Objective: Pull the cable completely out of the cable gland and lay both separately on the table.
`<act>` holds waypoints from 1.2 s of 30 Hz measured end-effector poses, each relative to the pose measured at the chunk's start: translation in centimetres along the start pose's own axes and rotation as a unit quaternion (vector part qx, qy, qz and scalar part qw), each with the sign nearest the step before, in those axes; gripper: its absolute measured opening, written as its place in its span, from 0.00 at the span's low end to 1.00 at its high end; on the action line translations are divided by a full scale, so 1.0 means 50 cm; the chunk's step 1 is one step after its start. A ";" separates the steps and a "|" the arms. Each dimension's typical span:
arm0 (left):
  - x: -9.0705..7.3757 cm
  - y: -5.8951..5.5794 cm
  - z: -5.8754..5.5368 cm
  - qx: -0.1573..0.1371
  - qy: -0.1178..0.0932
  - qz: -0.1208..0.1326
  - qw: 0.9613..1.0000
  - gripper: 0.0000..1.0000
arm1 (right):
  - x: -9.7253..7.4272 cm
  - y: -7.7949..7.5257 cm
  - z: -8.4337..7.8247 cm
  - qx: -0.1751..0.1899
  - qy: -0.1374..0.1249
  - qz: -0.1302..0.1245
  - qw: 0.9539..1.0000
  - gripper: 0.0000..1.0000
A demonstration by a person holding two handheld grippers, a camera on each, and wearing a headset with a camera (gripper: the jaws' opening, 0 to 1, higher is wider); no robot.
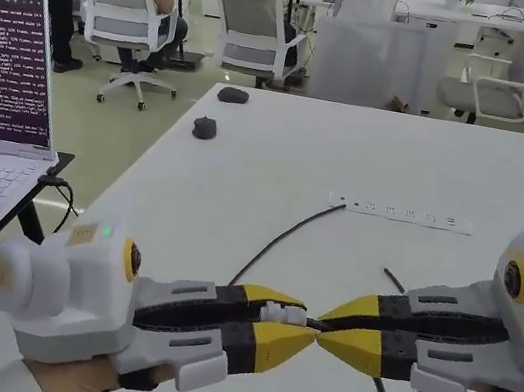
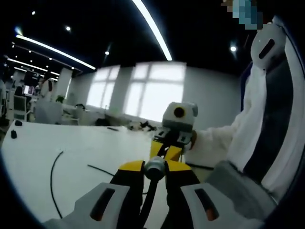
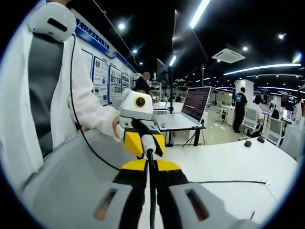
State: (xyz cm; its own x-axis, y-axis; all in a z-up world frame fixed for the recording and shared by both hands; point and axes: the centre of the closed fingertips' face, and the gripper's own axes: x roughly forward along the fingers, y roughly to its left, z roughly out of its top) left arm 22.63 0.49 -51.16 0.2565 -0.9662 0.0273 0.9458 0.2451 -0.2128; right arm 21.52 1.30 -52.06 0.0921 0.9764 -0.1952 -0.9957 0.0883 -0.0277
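In the head view my left gripper (image 1: 301, 321) comes in from the lower left, shut on the pale cable gland (image 1: 283, 313). My right gripper (image 1: 327, 330) meets it tip to tip from the right, shut on the black cable (image 1: 285, 236) just outside the gland. The cable runs across the white table and loops below the right gripper. The left gripper view has the gland (image 2: 155, 167) between the yellow jaws, with the right gripper (image 2: 165, 148) facing it. In the right gripper view the cable (image 3: 152, 191) passes between the shut jaws to the gland (image 3: 147, 142) in the left gripper (image 3: 145, 144).
An open laptop (image 1: 3, 79) stands on a stand at the left. A mouse (image 1: 205, 128) and a dark puck (image 1: 232, 95) lie far left on the table (image 1: 469, 172), and a white power strip (image 1: 401, 213) lies mid-table. Office chairs and people are behind.
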 end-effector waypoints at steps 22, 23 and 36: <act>-0.004 0.010 0.002 -0.001 0.000 0.003 1.000 0.17 | -0.025 -0.018 -0.057 -0.018 0.035 -0.013 0.999 0.02; -0.004 0.011 0.001 0.000 0.001 0.003 1.000 0.17 | -0.027 -0.018 -0.062 -0.016 0.039 -0.014 0.999 0.02; -0.005 0.009 0.012 -0.003 -0.011 0.004 1.000 0.17 | -0.089 -0.042 -0.186 0.001 0.133 -0.048 0.990 0.02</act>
State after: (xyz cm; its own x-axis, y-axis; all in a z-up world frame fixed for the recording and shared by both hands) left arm 23.09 0.87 -50.68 0.2689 -0.9621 0.0462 0.9424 0.2529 -0.2187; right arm 23.30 -5.08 -60.27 0.1845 0.8775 -0.4428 -0.9824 0.1785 -0.0556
